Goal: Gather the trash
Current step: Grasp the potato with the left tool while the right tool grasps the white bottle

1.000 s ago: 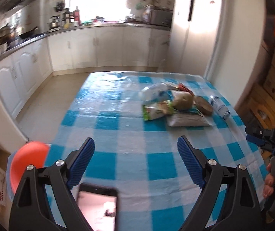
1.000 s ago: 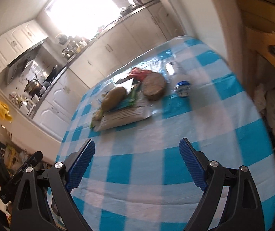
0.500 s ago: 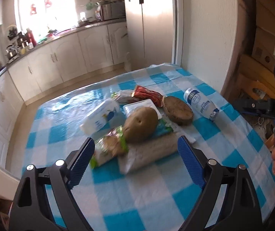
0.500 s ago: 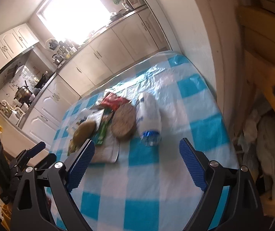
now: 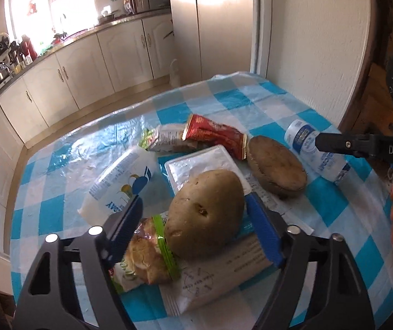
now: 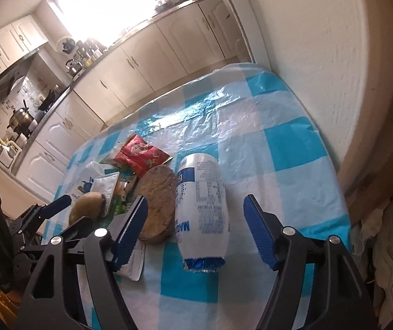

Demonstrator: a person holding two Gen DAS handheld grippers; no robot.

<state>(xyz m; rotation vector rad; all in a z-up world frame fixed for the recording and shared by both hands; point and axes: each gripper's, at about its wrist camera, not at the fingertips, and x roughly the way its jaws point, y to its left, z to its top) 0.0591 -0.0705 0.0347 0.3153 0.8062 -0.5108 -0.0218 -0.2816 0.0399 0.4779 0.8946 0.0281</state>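
Trash lies in a loose cluster on the table [image 5: 265, 104], which is covered by a blue-and-white checked cloth; the cluster sits toward the edge that runs along the white wall [image 5: 314, 41].

Cluster contents:
- A potato [image 5: 206, 214] rests on a flat grey packet [image 5: 224, 272] and against a bread wrapper [image 5: 144, 258] with a green band.
- A white tray [image 5: 199, 162] lies just behind the potato.
- A white pouch [image 5: 122, 184] with blue print lies beside the tray.
- A red packet [image 5: 213, 134] lies behind the tray, touching a crumpled wrapper [image 5: 163, 137].
- A brown disc [image 5: 276, 170] lies between the tray and a plastic bottle [image 6: 202, 206].
- The bottle lies on its side, nearest the wall edge.

Left gripper [image 5: 196, 228]: jaws spread wide, one finger on each side of the potato, holding nothing.

Right gripper [image 6: 196, 233]: jaws spread wide, straddling the bottle. The left finger is over the brown disc; the right finger stands clear of the bottle. Nothing is held.
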